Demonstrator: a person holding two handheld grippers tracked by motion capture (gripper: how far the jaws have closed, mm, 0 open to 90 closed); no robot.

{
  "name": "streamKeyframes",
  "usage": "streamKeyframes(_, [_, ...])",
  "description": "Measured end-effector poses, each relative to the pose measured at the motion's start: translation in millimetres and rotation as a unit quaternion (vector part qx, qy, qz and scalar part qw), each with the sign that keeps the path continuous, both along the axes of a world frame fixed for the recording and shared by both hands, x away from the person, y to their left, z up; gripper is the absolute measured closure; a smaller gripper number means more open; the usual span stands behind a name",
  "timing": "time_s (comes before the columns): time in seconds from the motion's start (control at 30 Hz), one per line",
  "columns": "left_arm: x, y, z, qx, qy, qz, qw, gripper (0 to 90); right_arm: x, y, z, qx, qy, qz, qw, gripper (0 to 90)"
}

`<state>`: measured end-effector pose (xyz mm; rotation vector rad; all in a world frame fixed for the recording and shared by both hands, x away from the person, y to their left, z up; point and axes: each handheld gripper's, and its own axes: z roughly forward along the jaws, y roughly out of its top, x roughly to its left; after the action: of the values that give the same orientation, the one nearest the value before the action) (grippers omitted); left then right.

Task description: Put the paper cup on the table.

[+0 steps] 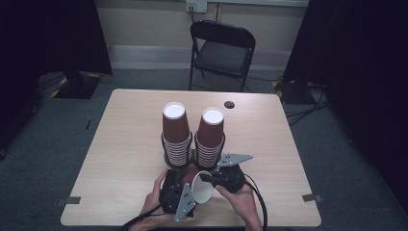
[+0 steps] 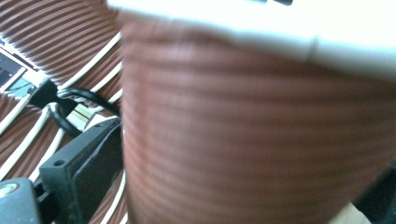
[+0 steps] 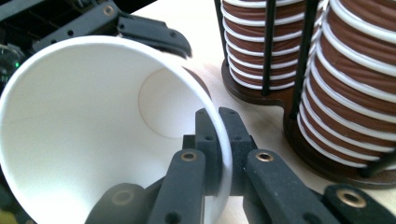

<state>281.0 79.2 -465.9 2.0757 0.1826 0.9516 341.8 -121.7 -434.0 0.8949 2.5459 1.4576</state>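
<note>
A single brown paper cup (image 1: 202, 186) with a white inside lies on its side just above the table's near edge, mouth turned toward the right hand. My right gripper (image 1: 208, 178) is shut on its rim; in the right gripper view the two jaws (image 3: 219, 126) pinch the cup (image 3: 93, 116) wall, one inside and one outside. My left gripper (image 1: 180, 186) holds the cup's body from the left. In the left gripper view the ribbed cup (image 2: 252, 140) sits between the jaws, blurred and very near.
Two tall stacks of upside-down brown cups (image 1: 174, 134) (image 1: 210, 137) stand in black wire holders at the table's middle, just beyond the grippers. A folding chair (image 1: 222, 48) stands behind the wooden table (image 1: 125, 144). A dark round hole (image 1: 229, 104) marks the far right.
</note>
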Motion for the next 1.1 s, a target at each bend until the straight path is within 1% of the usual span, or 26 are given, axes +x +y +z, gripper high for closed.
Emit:
streamKeyframes(0.03, [-0.5, -2.8, 0.6, -0.013, 0.000, -0.003, 0.9999, 4.3, 0.3, 2.7, 1.7, 0.002, 0.001, 0.002, 1.0000, 87.2])
streamKeyframes(0.07, [-0.5, -2.8, 0.6, -0.013, 0.000, -0.003, 0.9999, 6.0, 0.3, 2.7, 1.7, 0.002, 0.001, 0.002, 1.0000, 87.2])
streamKeyframes(0.1, [-0.5, -3.8, 1.2, -0.018, 0.003, -0.008, 0.9998, 6.0, 0.2, 3.9, 2.1, 0.002, 0.000, 0.004, 1.0000, 87.1])
streamKeyframes(0.2, [-0.4, -6.4, 2.7, -0.015, 0.003, -0.009, 0.9998, 6.7, -0.2, 7.8, 1.2, -0.002, 0.001, 0.006, 1.0000, 87.2])
streamKeyframes(0.23, [-0.6, -6.7, 4.1, -0.017, 0.002, -0.008, 0.9998, 6.3, 0.9, 8.5, 0.1, 0.004, 0.006, 0.008, 0.9999, 87.2])
streamKeyframes(0.27, [-0.6, -6.7, 4.1, -0.017, 0.002, -0.008, 0.9998, 6.1, 0.9, 8.5, 0.1, 0.004, 0.006, 0.008, 0.9999, 87.2])
streamKeyframes(0.3, [-0.8, -7.8, 4.5, -0.019, -0.005, -0.008, 0.9998, 6.1, 1.2, 8.6, 0.0, 0.005, 0.008, 0.009, 0.9999, 87.2])
streamKeyframes(0.33, [-0.9, -8.8, 4.2, -0.019, -0.004, -0.007, 0.9998, 6.0, 2.1, 9.5, -0.3, 0.003, 0.012, 0.010, 0.9999, 87.0])
streamKeyframes(0.4, [-0.3, -10.6, 3.3, -0.012, -0.008, -0.007, 0.9999, 6.0, 3.4, 10.9, -0.8, -0.005, 0.016, 0.010, 0.9998, 86.9])
streamKeyframes(0.5, [2.4, -11.1, 2.7, -0.013, -0.009, -0.007, 0.9999, 5.8, 5.2, 12.0, -2.3, -0.009, 0.020, 0.009, 0.9997, 86.8])
streamKeyframes(0.6, [2.4, -12.0, 3.3, -0.018, -0.008, -0.004, 0.9998, 5.8, 8.0, 13.9, -4.5, -0.005, 0.026, 0.010, 0.9996, 86.7])
streamKeyframes(0.67, [2.8, -11.9, 4.7, -0.016, -0.012, -0.007, 0.9998, 5.6, 8.2, 16.2, -5.3, -0.005, 0.027, 0.014, 0.9995, 86.0])
streamKeyframes(0.7, [2.9, -11.1, 4.9, -0.019, -0.008, -0.009, 0.9997, 5.9, 8.2, 15.8, -5.5, -0.002, 0.029, 0.013, 0.9995, 86.2])
streamKeyframes(0.73, [2.9, -11.1, 4.9, -0.019, -0.008, -0.009, 0.9997, 6.0, 8.2, 15.8, -5.5, -0.002, 0.029, 0.013, 0.9995, 86.2])
streamKeyframes(0.77, [2.4, -10.5, 3.9, -0.019, -0.013, -0.012, 0.9997, 6.3, 7.3, 15.4, -5.1, -0.003, 0.029, 0.012, 0.9995, 86.5])
streamKeyframes(0.8, [2.4, -10.5, 3.9, -0.019, -0.013, -0.012, 0.9997, 6.6, 7.3, 15.4, -5.1, -0.003, 0.029, 0.012, 0.9995, 86.5])
streamKeyframes(0.83, [2.0, -9.6, 2.6, -0.028, -0.013, -0.012, 0.9995, 7.0, 6.2, 14.6, -4.4, -0.002, 0.026, 0.009, 0.9996, 86.8])
streamKeyframes(0.87, [2.0, -9.6, 2.6, -0.028, -0.013, -0.012, 0.9995, 7.5, 6.2, 14.6, -4.4, -0.002, 0.026, 0.009, 0.9996, 86.8])
streamKeyframes(0.9, [4.1, -7.8, 3.0, -0.035, -0.010, -0.017, 0.9992, 7.5, 6.0, 14.2, -4.1, 0.003, 0.025, 0.006, 0.9997, 86.5])
streamKeyframes(0.93, [4.1, -7.8, 3.0, -0.035, -0.010, -0.017, 0.9992, 7.7, 6.0, 14.2, -4.1, 0.003, 0.025, 0.006, 0.9997, 86.5])
streamKeyframes(0.97, [6.1, -6.3, 3.5, -0.039, 0.002, -0.017, 0.9991, 7.9, 6.7, 14.8, -4.9, 0.004, 0.027, 0.003, 0.9996, 86.2])
streamKeyframes(1.0, [6.1, -6.3, 3.5, -0.039, 0.002, -0.017, 0.9991, 8.1, 6.7, 14.8, -4.9, 0.004, 0.027, 0.003, 0.9996, 86.2])
streamKeyframes(1.03, [7.6, -5.0, 3.1, -0.042, 0.004, -0.011, 0.9990, 8.1, 8.1, 15.0, -6.2, 0.009, 0.030, 0.000, 0.9995, 83.3])
streamKeyframes(1.07, [7.6, -5.0, 3.1, -0.042, 0.004, -0.011, 0.9990, 8.1, 8.1, 15.0, -6.2, 0.009, 0.030, 0.000, 0.9995, 83.3])
streamKeyframes(1.1, [9.2, -2.7, 2.9, -0.053, 0.014, -0.009, 0.9985, 8.1, 7.9, 14.8, -6.7, 0.012, 0.030, -0.003, 0.9995, 80.1])
